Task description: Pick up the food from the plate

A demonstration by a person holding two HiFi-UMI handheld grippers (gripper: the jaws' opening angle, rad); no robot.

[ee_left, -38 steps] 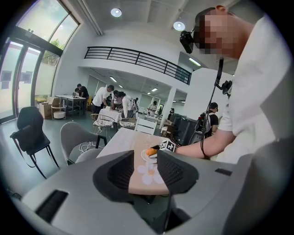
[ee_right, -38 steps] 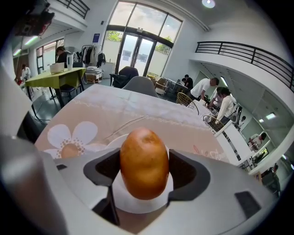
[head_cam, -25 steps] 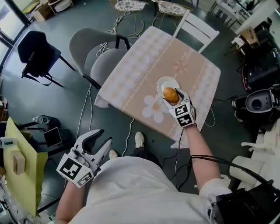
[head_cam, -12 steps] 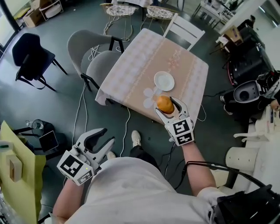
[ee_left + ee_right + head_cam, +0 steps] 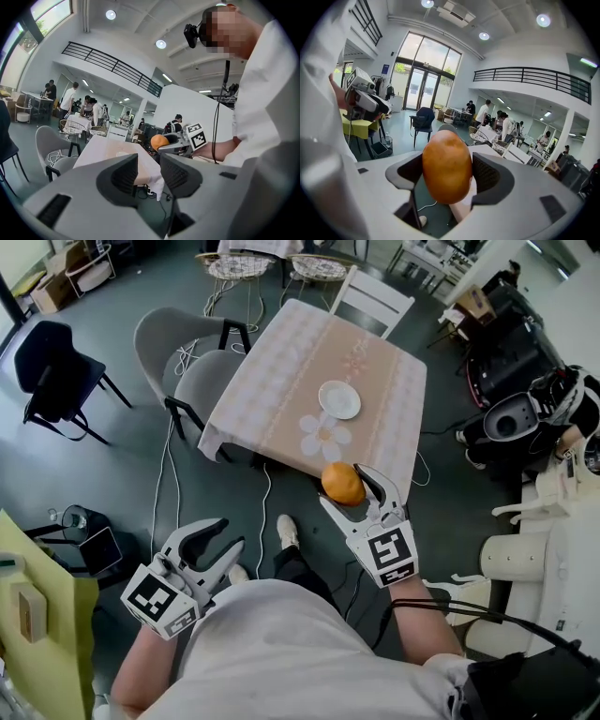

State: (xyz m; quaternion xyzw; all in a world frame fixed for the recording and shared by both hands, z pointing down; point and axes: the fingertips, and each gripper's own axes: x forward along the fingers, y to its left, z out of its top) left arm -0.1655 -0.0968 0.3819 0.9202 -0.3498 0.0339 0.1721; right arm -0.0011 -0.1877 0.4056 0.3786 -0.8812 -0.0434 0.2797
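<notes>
An orange-brown, egg-shaped piece of food (image 5: pixel 343 484) is clamped between the jaws of my right gripper (image 5: pixel 344 487). It hangs in the air just off the near edge of the table (image 5: pixel 281 381), above the floor. In the right gripper view the food (image 5: pixel 446 166) fills the gap of the right gripper (image 5: pixel 447 172). The white plate (image 5: pixel 339 399) lies bare on the beige cloth. My left gripper (image 5: pixel 208 547) hangs low at my left side, open with nothing between its jaws. Past the left gripper (image 5: pixel 148 174) in its own view, the held food (image 5: pixel 159 141) shows farther off.
Two grey chairs (image 5: pixel 183 357) stand at the table's left and a white chair (image 5: pixel 373 298) at its far end. Cables (image 5: pixel 169 474) trail over the floor. A black chair (image 5: pixel 54 367) is far left, a yellow table (image 5: pixel 37 615) near left, and machines (image 5: pixel 511 418) at right.
My right gripper has drawn back from over the plate toward my body with the food in it, and is now past the table's near edge. The left gripper has barely moved.
</notes>
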